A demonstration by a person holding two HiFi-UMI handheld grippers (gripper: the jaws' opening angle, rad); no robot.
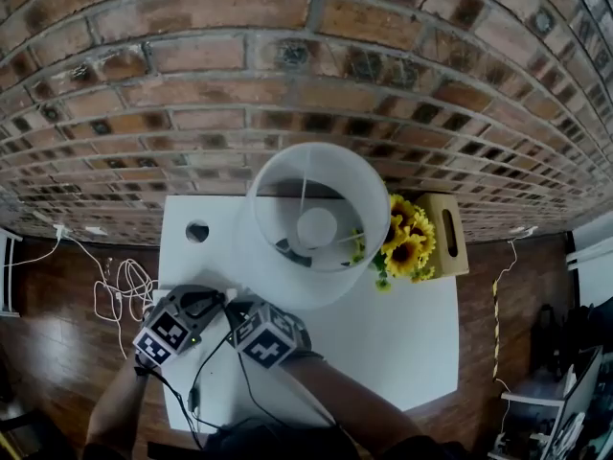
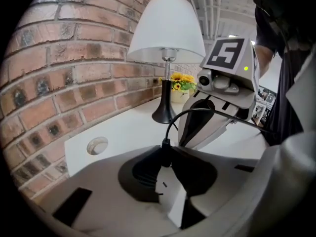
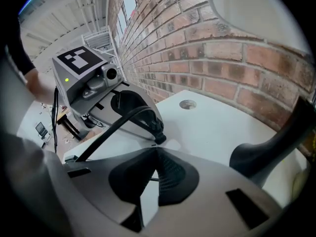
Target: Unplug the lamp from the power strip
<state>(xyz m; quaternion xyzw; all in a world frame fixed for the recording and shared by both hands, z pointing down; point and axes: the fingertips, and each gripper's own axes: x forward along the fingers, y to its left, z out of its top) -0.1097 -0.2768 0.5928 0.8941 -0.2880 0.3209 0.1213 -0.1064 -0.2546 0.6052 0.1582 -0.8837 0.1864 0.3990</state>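
wall (image 1: pixel 239 65): rough matt brick. table (image 1: pixel 412 343): smooth matt white top. lampshade (image 2: pixel 168 26): matt white, looks like cloth. lamp stem (image 2: pixel 168 58): shiny metal. lamp base (image 2: pixel 163 113): glossy black. floor (image 1: pixel 57 343): glossy wood. box (image 1: pixel 445 233): plain pale wood. cable (image 2: pixel 166 147): smooth black, rubbery.

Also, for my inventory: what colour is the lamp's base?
The base is black; left gripper view.

The light is soft and even, and it gives only weak shadows on the white table (image 1: pixel 383 338). The lamp (image 2: pixel 167 31) looks bright, without glare. All views bend strongly at the edges, so the brick wall (image 1: pixel 239 75) curves. Both gripper views have dark corners.
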